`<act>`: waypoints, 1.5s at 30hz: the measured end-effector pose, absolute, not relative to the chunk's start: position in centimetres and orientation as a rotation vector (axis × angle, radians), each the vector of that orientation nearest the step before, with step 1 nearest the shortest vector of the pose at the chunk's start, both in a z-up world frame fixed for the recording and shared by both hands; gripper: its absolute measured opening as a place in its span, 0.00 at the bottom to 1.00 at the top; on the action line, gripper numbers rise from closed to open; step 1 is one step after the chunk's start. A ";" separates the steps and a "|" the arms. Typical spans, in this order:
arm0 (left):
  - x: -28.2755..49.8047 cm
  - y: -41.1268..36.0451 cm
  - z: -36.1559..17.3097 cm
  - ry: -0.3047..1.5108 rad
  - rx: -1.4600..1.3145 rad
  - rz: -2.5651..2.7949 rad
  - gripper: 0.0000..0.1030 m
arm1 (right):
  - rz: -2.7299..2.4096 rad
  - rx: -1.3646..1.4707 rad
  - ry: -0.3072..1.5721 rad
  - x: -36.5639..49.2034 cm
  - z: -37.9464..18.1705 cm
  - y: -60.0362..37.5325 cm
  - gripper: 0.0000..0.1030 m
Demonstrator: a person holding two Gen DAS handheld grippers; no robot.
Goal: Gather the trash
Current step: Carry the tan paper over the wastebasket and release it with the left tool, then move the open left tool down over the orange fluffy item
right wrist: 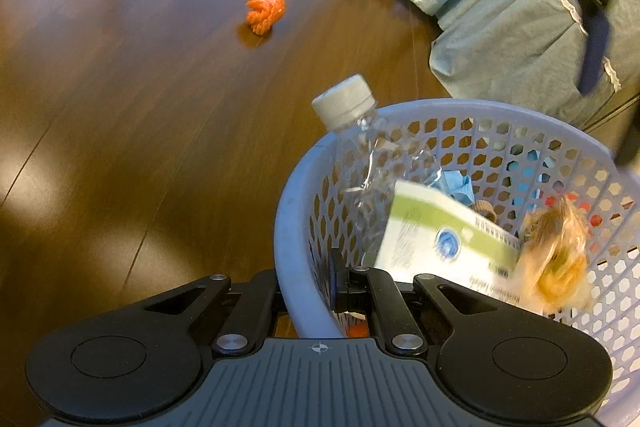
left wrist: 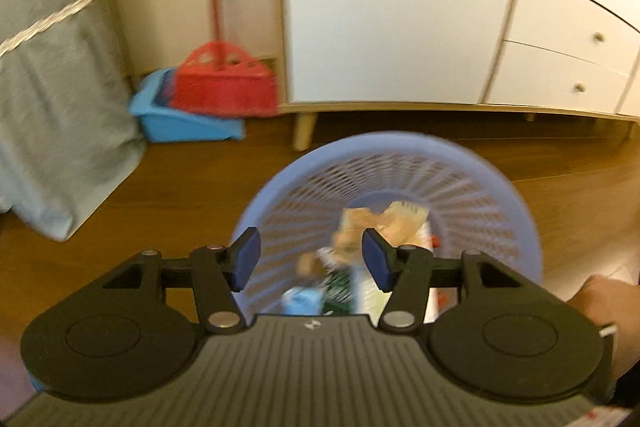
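Observation:
A pale blue mesh basket stands on the wooden floor. My left gripper hangs above it, open, with nothing between its blue pads. Below the pads a blurred tan wrapper lies in the basket among other trash. My right gripper is shut on the basket's near wall. Inside are a clear plastic bottle, a green and white carton and the tan wrapper. An orange crumpled scrap lies on the floor beyond the basket.
A red broom and blue dustpan lean in the corner beside a white cabinet on legs. A grey-blue bed cover hangs to the left. A hand shows at the right edge.

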State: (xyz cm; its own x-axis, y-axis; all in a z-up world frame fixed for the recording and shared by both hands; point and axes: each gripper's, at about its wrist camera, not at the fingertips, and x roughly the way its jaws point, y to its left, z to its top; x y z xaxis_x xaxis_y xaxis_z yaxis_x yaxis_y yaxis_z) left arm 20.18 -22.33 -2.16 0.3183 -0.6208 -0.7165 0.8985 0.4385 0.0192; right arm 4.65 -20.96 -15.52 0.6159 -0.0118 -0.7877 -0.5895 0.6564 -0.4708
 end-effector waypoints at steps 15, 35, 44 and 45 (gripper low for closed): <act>24.9 -10.4 -5.2 0.831 0.485 -0.734 0.50 | 0.372 -0.793 0.856 4.6 -15.5 -21.1 0.03; 26.8 0.5 -10.9 1.042 0.452 -0.399 0.51 | 0.346 -0.778 0.860 5.1 -15.5 -20.9 0.03; 27.8 0.7 -14.5 1.067 0.497 -0.397 0.51 | 0.342 -0.808 0.868 4.9 -15.9 -21.3 0.03; 27.9 0.7 -14.8 1.071 0.492 -0.401 0.51 | 0.338 -0.811 0.869 5.0 -16.0 -21.3 0.03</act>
